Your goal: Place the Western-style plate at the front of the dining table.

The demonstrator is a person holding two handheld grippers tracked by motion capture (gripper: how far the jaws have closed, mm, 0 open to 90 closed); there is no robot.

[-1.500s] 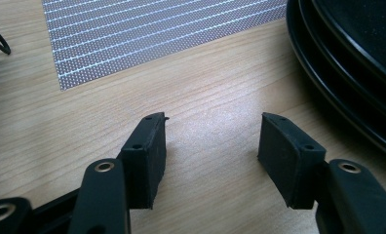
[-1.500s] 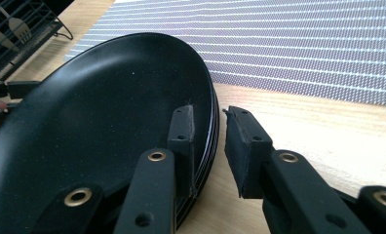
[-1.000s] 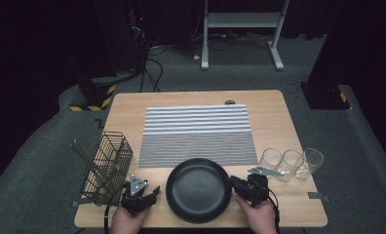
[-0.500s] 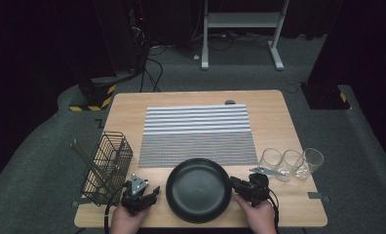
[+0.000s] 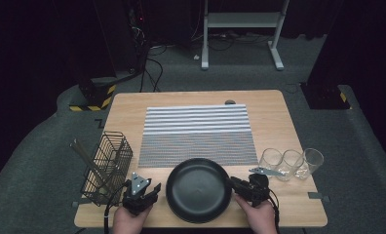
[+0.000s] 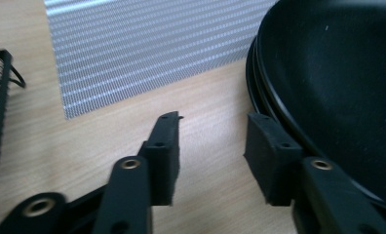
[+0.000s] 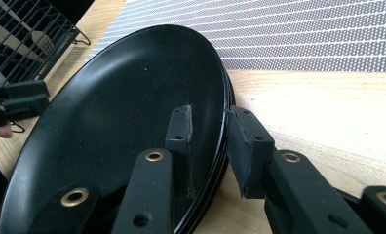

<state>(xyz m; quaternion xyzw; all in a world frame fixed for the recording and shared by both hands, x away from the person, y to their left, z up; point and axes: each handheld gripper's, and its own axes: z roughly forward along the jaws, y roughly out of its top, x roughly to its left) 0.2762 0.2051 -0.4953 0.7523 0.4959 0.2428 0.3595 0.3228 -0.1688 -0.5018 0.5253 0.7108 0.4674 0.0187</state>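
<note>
Your right gripper (image 7: 208, 146) straddles the near right rim of the stack of black plates (image 5: 198, 189), one jaw inside and one outside, the pads pressing on it as they ease apart. Your left gripper (image 6: 210, 141) sits just beside the stack's left edge, jaws just closing on bare surface (image 6: 215, 97). Beyond the plates lies the striped mat (image 5: 198, 134); the wire basket (image 5: 108, 165) stands left, three glasses (image 5: 291, 162) right.

Looked down from overhead on the table (image 5: 279, 122); rode close along each gripper's jaws; shared the black plates (image 5: 198, 190).
</note>
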